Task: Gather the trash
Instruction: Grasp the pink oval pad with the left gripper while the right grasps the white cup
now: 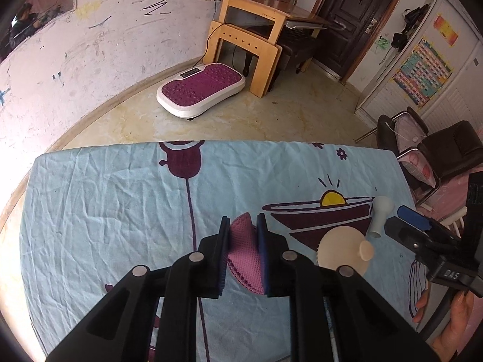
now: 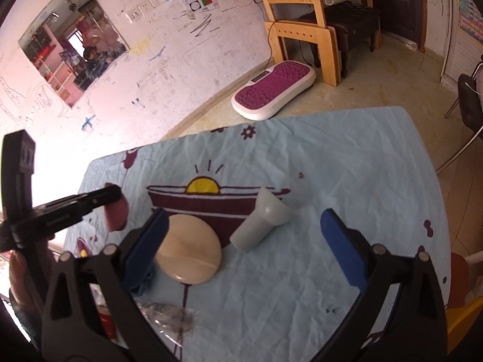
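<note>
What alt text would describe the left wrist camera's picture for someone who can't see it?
The left gripper pinches a pink textured pad above a table under a blue cartoon-print cloth. To its right lie a beige round disc and a pale funnel-shaped piece, with the right gripper reaching in.

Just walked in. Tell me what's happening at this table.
A person holds a gripper in each hand over a table covered with a light blue cloth. The left gripper is shut on a pink textured pad, folding it between its pads and holding it above the cloth. The right gripper is open, held above a round beige brush and a pale grey funnel-shaped piece, both lying on the cloth untouched.
</note>
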The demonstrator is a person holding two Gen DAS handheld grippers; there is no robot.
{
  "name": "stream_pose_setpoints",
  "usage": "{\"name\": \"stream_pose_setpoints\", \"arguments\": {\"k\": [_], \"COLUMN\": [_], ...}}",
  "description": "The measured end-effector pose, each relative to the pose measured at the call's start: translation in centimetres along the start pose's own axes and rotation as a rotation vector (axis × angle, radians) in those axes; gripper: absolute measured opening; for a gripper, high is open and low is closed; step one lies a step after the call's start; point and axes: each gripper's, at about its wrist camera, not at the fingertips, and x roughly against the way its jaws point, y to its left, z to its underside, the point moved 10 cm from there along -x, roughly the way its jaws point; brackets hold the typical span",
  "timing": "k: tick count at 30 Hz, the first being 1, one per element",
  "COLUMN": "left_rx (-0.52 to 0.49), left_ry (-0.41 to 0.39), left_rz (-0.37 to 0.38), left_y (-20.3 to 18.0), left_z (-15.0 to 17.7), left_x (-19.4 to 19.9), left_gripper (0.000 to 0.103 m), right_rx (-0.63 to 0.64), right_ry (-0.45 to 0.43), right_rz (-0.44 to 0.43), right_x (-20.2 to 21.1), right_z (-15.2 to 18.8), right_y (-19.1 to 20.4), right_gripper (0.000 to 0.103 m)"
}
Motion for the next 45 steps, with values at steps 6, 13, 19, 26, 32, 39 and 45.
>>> {"name": "stream_pose_setpoints", "arguments": {"k": [6, 13, 19, 26, 32, 39, 45], "left_rx": [0.005, -0.001, 0.002, -0.001, -0.016, -0.041, -0.081], "left_ry": [-0.031, -0.059, -0.076, -0.095, -0.105, -0.114, -0.12], "left_rz": [0.036, 0.056, 0.075, 0.074, 0.078, 0.074, 0.083], "left_y": [0.5, 1.0, 1.3, 1.3, 0.3, -1.5, -4.4], "left_z": [0.1, -0.1, 0.1, 0.2, 0.3, 0.7, 1.2], "left_x": [1.8, 3.4, 4.3, 5.3, 6.1, 6.7, 7.1], "left_gripper": [0.014, 0.014, 0.014, 0.014, 0.014, 0.014, 0.014], "right_rx": [0.019, 0.05, 0.085, 0.082, 0.082, 0.035, -0.08], "right_ry": [0.014, 0.021, -0.006, -0.069, -0.133, -0.217, -0.312], "right_rz": [0.121, 0.189, 0.197, 0.165, 0.157, 0.161, 0.229], "right_x": [-1.5, -1.9, -1.4, 1.0, 3.7, 8.4, 14.0], "right_z": [-0.2, -0.2, -0.1, -0.6, -0.5, 0.6, 4.0], "right_y": [-0.6, -0.8, 0.0, 0.7, 0.4, -3.0, -10.5], "right_gripper": [0.08, 0.04, 0.032, 0.03, 0.03, 0.03, 0.03]}}
